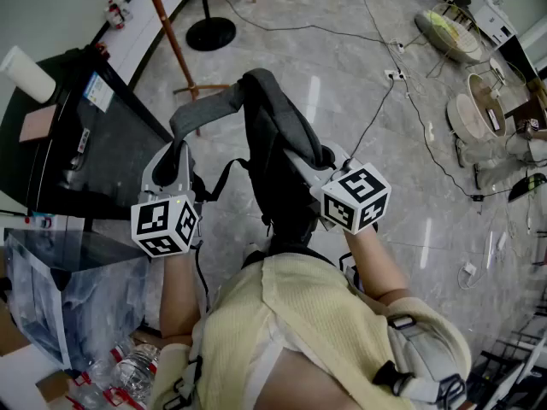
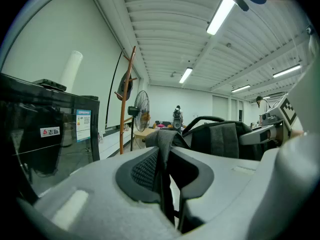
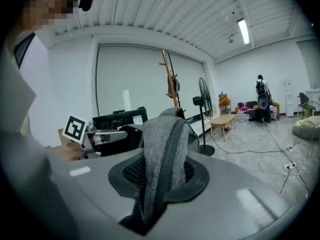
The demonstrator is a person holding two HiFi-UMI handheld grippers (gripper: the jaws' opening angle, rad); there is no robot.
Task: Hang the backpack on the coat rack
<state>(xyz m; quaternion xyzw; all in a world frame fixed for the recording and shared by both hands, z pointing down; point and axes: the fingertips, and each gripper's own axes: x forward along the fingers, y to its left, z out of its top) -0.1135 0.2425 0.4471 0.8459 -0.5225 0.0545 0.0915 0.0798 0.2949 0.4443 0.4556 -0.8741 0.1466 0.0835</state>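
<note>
A dark grey backpack (image 1: 278, 156) hangs in the air in front of me, held up between both grippers. My left gripper (image 1: 181, 150) is shut on one grey shoulder strap (image 2: 162, 141), which runs upright between its pads. At the pack's right side, my right gripper (image 1: 323, 162) is shut on the other padded strap (image 3: 162, 154). The coat rack (image 1: 169, 34) is an orange wooden pole standing on the floor beyond the pack, a little to the left. It also shows as the coat rack (image 2: 125, 111) in the left gripper view and the coat rack (image 3: 170, 86) in the right gripper view.
A black cabinet (image 1: 81, 139) with a white roll (image 1: 26, 73) on top stands at the left. A fan's round black base (image 1: 211, 34) sits beside the rack. Cables (image 1: 410, 118) trail over the floor. A clear bag (image 1: 60, 293) and plastic bottles lie at lower left.
</note>
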